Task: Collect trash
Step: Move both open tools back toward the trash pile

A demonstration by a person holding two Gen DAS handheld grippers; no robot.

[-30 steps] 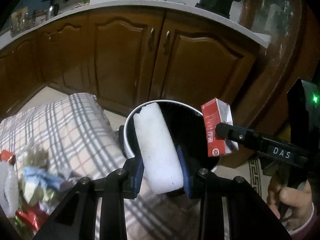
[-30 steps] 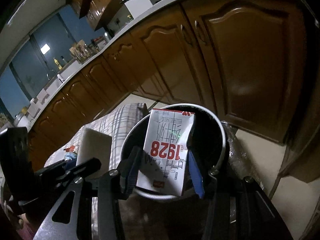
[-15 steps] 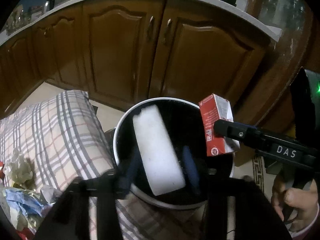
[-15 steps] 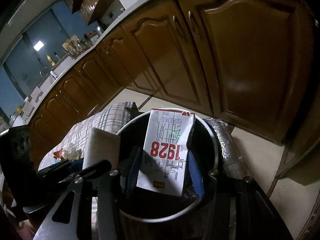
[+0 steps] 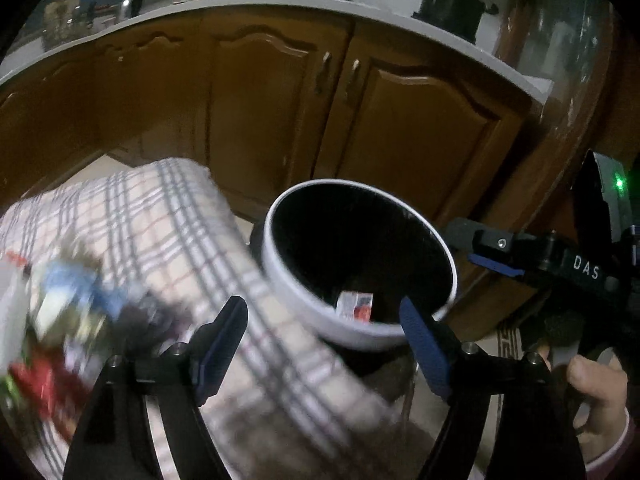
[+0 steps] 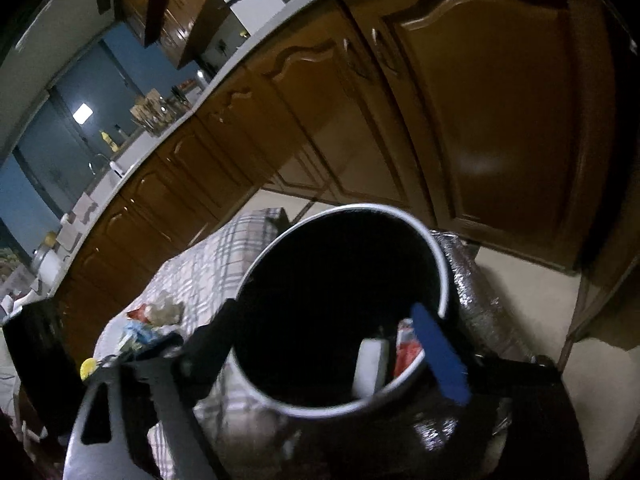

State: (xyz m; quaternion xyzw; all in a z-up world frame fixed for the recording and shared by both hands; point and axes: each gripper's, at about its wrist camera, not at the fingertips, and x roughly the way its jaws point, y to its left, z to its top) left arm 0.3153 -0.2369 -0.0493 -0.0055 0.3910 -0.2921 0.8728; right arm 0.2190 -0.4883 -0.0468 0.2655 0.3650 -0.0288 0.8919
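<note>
Left wrist view: my left gripper [image 5: 322, 334] is spread wide with nothing in it now, the white foam block [image 6: 370, 368] I was pinching a second ago sits down in the bin [image 5: 280, 280]. Same with my right gripper [image 6: 324, 354], jaws apart, and the red milk carton [image 5: 356, 306] dropped in too.

Dim kitchen, brown wooden cabinets [image 5: 400, 128]
</note>
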